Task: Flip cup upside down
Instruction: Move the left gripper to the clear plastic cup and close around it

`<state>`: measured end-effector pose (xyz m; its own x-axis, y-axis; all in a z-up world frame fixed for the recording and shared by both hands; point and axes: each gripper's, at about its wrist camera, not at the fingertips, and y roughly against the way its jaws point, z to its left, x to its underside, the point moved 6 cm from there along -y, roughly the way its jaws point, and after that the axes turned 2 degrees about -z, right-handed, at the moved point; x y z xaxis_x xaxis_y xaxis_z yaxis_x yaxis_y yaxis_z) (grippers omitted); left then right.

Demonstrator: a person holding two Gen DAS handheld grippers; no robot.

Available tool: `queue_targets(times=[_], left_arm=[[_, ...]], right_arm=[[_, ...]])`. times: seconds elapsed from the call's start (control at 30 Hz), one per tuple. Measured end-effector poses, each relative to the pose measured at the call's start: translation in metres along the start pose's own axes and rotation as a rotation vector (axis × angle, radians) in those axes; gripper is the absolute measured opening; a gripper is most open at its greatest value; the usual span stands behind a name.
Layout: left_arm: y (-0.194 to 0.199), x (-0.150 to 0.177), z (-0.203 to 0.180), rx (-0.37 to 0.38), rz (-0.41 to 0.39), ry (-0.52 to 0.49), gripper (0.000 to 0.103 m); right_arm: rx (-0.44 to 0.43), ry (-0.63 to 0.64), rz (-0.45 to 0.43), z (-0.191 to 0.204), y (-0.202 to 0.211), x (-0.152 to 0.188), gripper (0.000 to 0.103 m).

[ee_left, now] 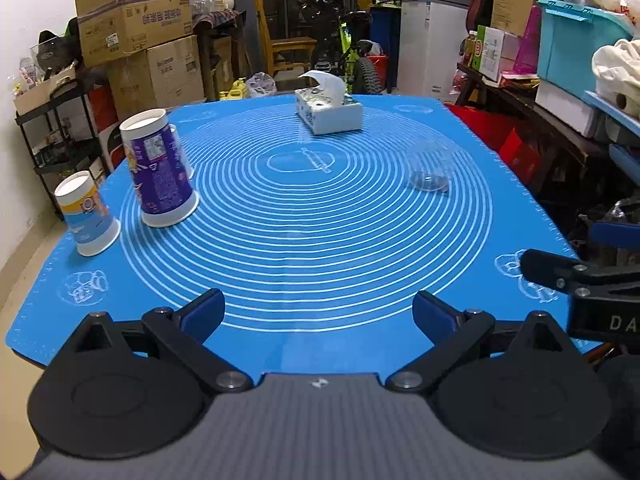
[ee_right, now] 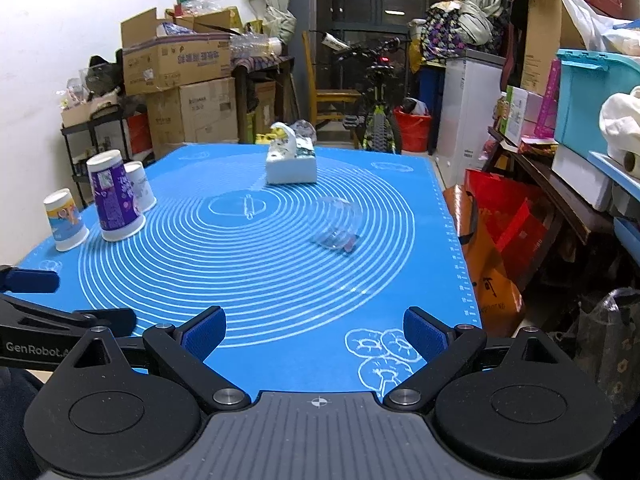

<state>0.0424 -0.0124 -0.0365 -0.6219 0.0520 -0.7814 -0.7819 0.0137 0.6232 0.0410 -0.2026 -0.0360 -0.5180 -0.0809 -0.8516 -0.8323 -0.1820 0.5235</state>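
The right gripper [ee_right: 314, 336] and left gripper [ee_left: 318, 318] both hang spread wide and empty near the blue baking mat [ee_right: 280, 280] — the clear plastic cup [ee_right: 336, 224] stands right of centre, apparently mouth-up, its axis blurred; "GenRobot" marks the left gripper.

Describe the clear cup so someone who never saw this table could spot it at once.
On the blue mat, look right of centre, nearer than the tissue box. The clear cup stands alone there, upright. Unlike the three printed paper cups on the left, it is transparent and not yet flipped.
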Motion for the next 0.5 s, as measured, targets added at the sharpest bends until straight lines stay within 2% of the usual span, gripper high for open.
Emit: queue_targets(times=[0.23, 0.5], left_arm=[[-0.011, -0.018, -0.008, -0.018, -0.015, -0.015, 0.099], [-0.047, -0.057, -0.036, -0.018, -0.046, -0.071, 0.099]], right_arm=[[0.001, 0.000, -0.013, -0.014, -0.009, -0.012, 0.096], [0.053, -0.012, -0.020, -0.047, -0.036, -0.035, 0.096]])
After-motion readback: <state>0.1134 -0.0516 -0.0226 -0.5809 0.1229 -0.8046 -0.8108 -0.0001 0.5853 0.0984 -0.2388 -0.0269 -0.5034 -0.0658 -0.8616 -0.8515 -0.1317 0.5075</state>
